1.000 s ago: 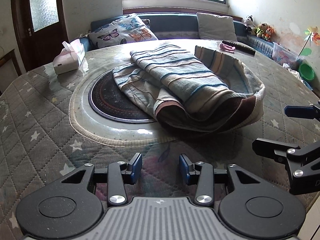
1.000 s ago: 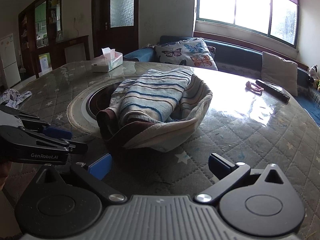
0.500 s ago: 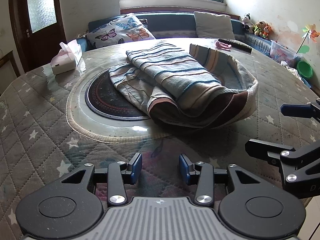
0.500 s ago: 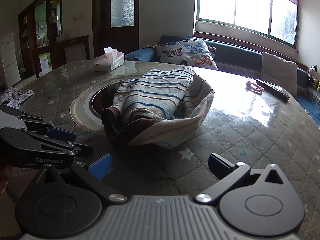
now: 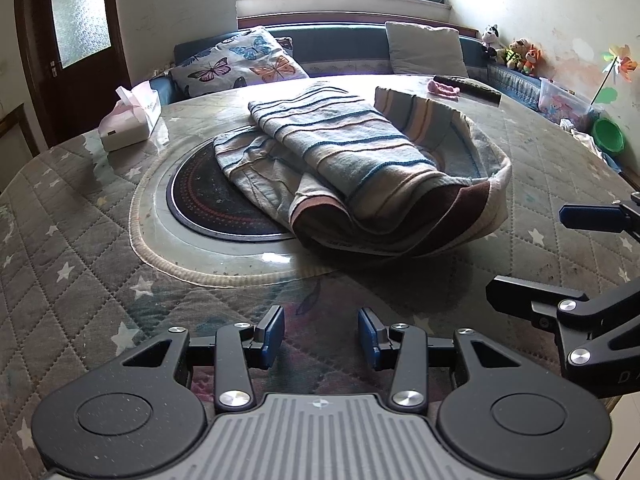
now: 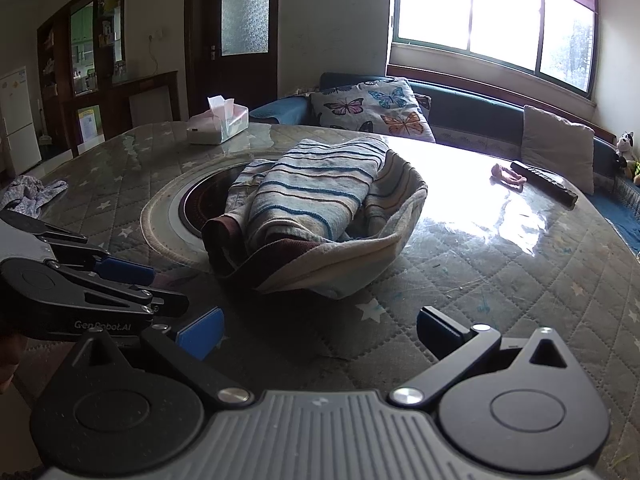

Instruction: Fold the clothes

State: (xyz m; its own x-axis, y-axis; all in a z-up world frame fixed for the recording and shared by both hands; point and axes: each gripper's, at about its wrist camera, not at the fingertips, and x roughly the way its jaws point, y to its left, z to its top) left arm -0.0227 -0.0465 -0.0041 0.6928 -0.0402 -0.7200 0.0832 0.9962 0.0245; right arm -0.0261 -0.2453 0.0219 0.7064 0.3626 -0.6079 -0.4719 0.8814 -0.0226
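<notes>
A striped cloth garment in pale blue, cream and dark brown point(image 5: 352, 168) is seen lying folded in a loose bundle near the middle of a round table covered in grey quilted fabric with white stars point(image 5: 80, 248), partly over a dark circular inset plate point(image 5: 208, 204) at the table's centre. The left gripper point(image 5: 321, 334) is held low above the near table edge, its blue-padded jaws parted with nothing between them, well short of the garment. The right gripper point(image 6: 320, 330) is likewise held spread wide and empty, just in front of the bundle. A white tissue box with a pink tissue point(image 5: 130, 120) is placed on the far left of the table, and a butterfly-print cushion point(image 5: 240, 64) is seen on the bench beyond.
</notes>
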